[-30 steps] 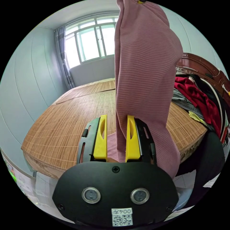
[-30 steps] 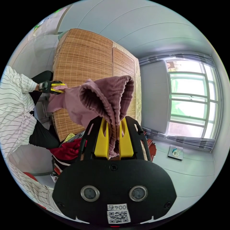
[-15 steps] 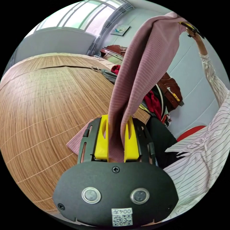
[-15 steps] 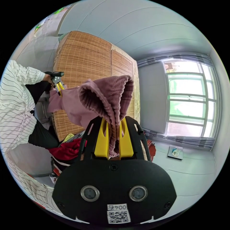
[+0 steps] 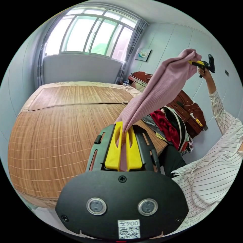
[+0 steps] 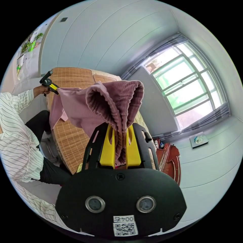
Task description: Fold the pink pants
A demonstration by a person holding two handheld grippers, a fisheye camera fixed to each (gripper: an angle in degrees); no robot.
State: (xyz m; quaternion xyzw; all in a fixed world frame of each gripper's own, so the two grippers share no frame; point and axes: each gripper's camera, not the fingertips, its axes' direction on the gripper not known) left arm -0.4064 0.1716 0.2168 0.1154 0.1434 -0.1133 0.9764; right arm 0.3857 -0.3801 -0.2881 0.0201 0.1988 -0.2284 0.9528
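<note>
The pink pants [image 5: 162,86] hang stretched in the air between my two grippers, above the near edge of the bed. My left gripper [image 5: 123,129] is shut on one end of the fabric. In the left gripper view the right gripper [image 5: 196,63] holds the other end high, in a raised hand. In the right gripper view my right gripper [image 6: 120,131] is shut on the bunched ribbed waistband of the pants [image 6: 114,101]. Far off in that view the left gripper [image 6: 54,87] pinches the other end.
A bamboo mat [image 5: 60,121] covers the bed. A pile of clothes, red and dark ones among them [image 5: 169,124], lies at the bed's right end by a dark wooden headboard [image 5: 187,103]. The person's striped sleeve [image 5: 217,172] is close by. A window [image 5: 96,35] fills the far wall.
The left gripper has closed fully on the pants end and risen off the mat. The pants now stretch more level between the grippers instead of hanging down. Both views have swung.
</note>
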